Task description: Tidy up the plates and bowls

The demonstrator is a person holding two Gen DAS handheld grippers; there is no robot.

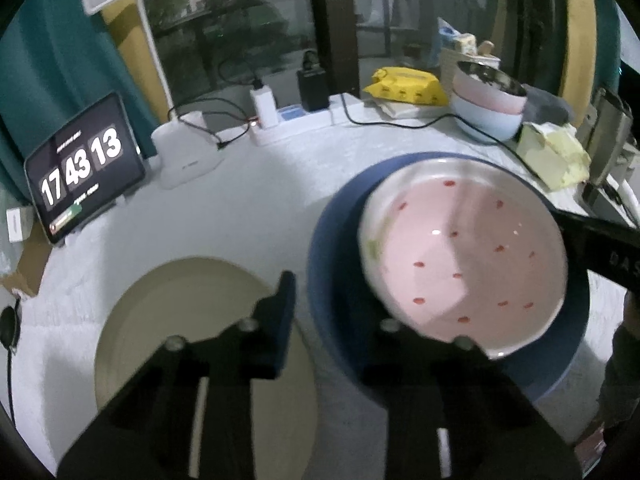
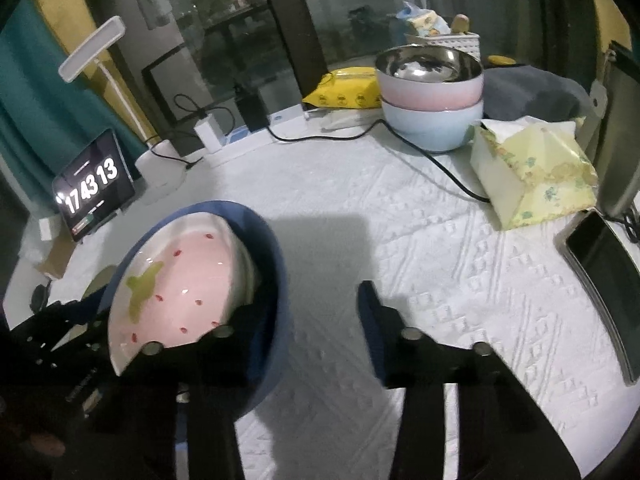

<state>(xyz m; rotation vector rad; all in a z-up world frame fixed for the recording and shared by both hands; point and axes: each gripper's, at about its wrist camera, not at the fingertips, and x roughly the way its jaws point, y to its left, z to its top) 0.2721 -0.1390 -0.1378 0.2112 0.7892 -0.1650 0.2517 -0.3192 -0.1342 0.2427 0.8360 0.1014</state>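
Pink plate [image 1: 464, 256] tilted over the blue plate [image 1: 332, 256]!
Both grippers gape wide: left gripper [image 1: 332, 320], right gripper [image 2: 300, 320], each apparently with one finger under the pink rim; beige plate [image 1: 160, 320] lies alongside.

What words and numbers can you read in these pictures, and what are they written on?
"17 43 13": big white digits on the tablet standing at the table's back left.
"DAS": pale letters on the right gripper's black body, cut off at the left wrist picture's edge.
Small lines above and below the tablet's digits: too blurred to read.
Print on the yellow packet and the tissue pack: too small to read.
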